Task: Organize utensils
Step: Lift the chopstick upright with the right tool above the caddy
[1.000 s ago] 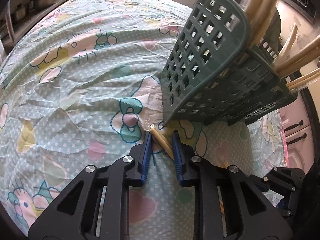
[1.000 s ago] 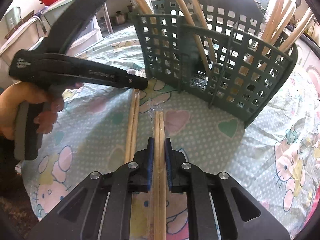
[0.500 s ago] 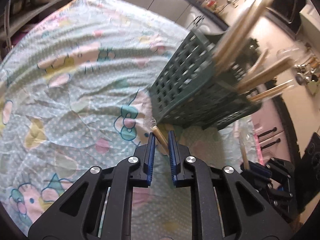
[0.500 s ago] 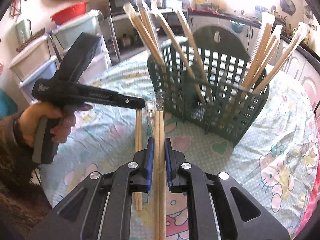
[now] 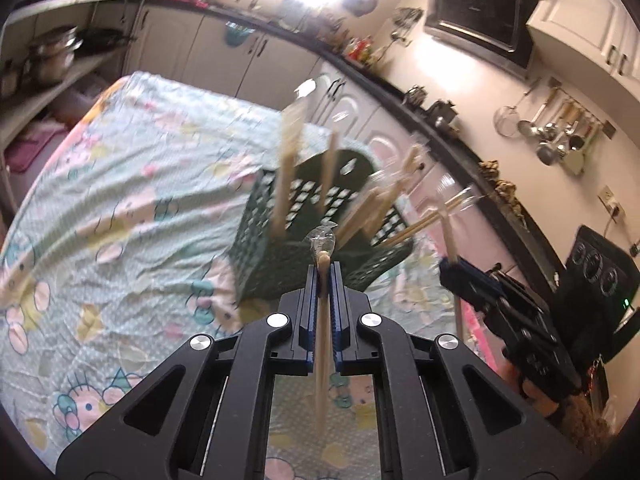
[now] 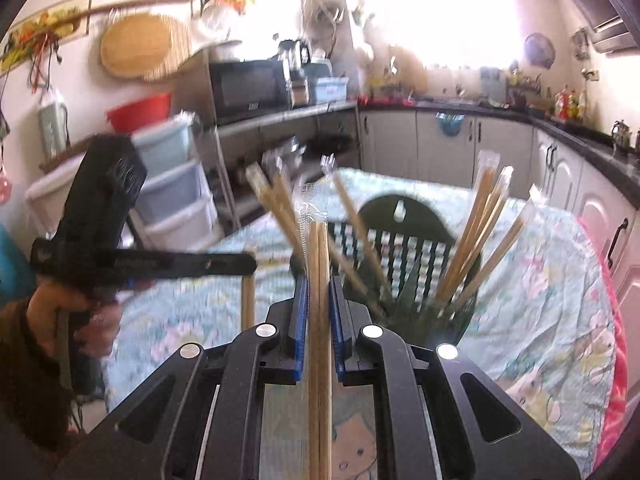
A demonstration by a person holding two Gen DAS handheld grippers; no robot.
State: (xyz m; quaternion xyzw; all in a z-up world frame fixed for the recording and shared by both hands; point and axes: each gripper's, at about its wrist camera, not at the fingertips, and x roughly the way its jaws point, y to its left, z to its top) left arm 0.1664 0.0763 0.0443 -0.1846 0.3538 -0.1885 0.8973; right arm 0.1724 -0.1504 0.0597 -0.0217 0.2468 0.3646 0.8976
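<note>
A dark green slotted utensil basket [image 5: 320, 216] stands on the table and holds several wrapped wooden chopstick pairs; it also shows in the right wrist view [image 6: 404, 256]. My left gripper [image 5: 324, 280] is shut on a wrapped chopstick pair [image 5: 322, 344], lifted above the table just short of the basket. My right gripper [image 6: 319, 292] is shut on another wrapped chopstick pair [image 6: 319, 320], also raised, facing the basket. The left gripper appears at the left of the right wrist view [image 6: 140, 264], and the right gripper at the right of the left wrist view [image 5: 500, 308].
The table carries a pale green cartoon-print cloth [image 5: 120, 200]. Kitchen cabinets and a dark counter [image 5: 400, 92] run behind it. Plastic drawers [image 6: 176, 196] and a microwave [image 6: 248, 88] stand on the far left side.
Both grippers have lifted their chopstick pairs off the cloth and risen well above the table. The left gripper's fingers closed tighter on its pair. The views now look down on the basket from higher.
</note>
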